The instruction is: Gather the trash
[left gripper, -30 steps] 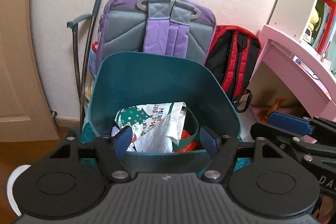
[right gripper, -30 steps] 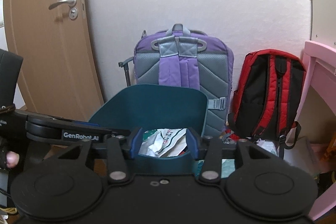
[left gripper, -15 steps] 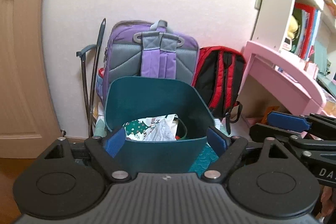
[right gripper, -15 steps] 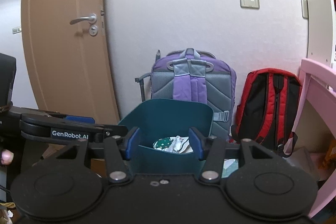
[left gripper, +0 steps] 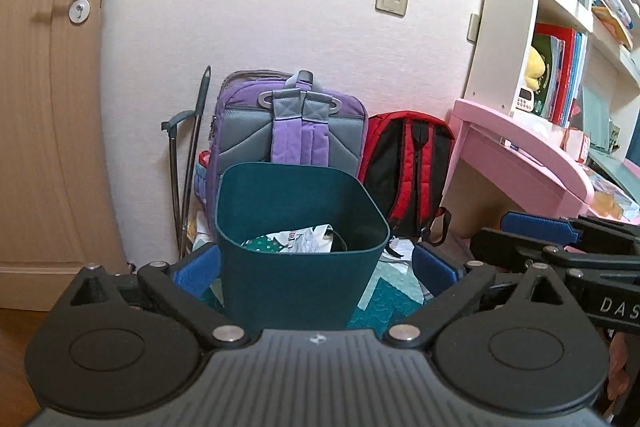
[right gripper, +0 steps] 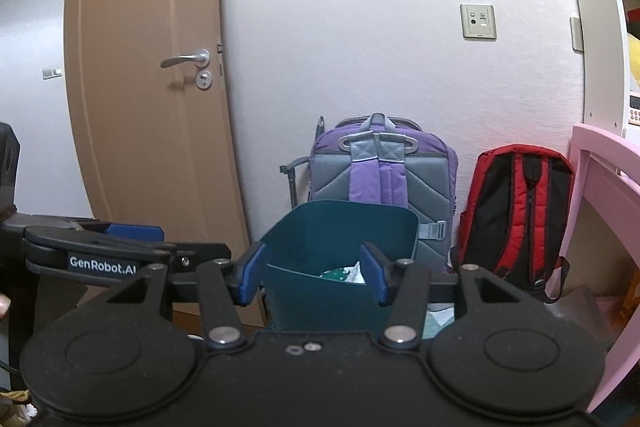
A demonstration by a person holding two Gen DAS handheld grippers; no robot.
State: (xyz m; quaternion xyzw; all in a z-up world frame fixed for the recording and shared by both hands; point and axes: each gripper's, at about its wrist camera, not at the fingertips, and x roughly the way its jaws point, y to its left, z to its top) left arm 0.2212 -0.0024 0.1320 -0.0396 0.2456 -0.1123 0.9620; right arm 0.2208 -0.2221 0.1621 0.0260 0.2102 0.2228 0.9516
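Soft, even indoor light; the wall (left gripper: 280,27) reads pinkish in one view, greyer in the other. Fisheye bends the door (right gripper: 152,107) and shelf (left gripper: 560,27) edges; corners go dark

The left gripper (left gripper: 316,269) is matte black, with ribbed grey housing, two round discs, silver pivot screws and blue ribbed pads (left gripper: 196,269). The right gripper (right gripper: 312,273) matches it in black, with blue pads (right gripper: 250,277) and small screws behind its fingers. White "GenRobot.AI" lettering marks the left gripper's side.
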